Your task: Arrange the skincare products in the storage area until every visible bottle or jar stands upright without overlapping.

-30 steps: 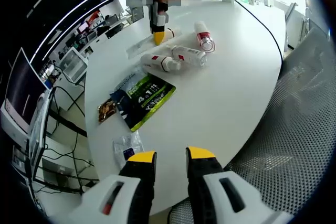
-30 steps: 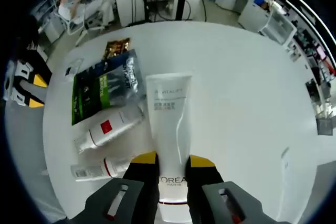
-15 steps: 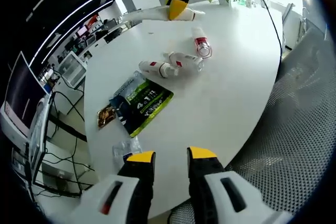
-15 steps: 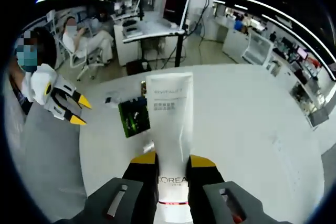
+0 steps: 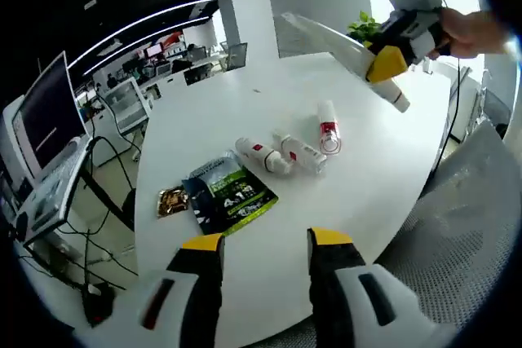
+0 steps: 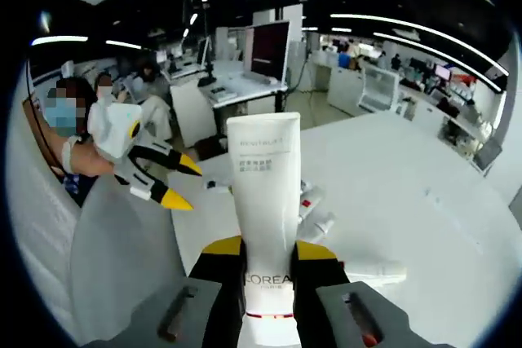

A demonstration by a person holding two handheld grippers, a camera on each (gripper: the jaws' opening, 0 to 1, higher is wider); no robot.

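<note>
- My right tongs (image 6: 269, 250) are clamped on the white tube (image 6: 265, 193), long axis straight out along them, well above the surface (image 5: 245, 120).
- Left tongs (image 5: 265, 242) sit wide, nothing in them; the lying bottles (image 5: 285, 151) are straight ahead, so the left's nearer.

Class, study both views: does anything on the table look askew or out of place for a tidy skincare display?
Yes. Three small white bottles with red labels lie on their sides mid-table instead of standing, and a green sachet lies flat beside them. The white tube is off the table, clamped in the right gripper.
</note>
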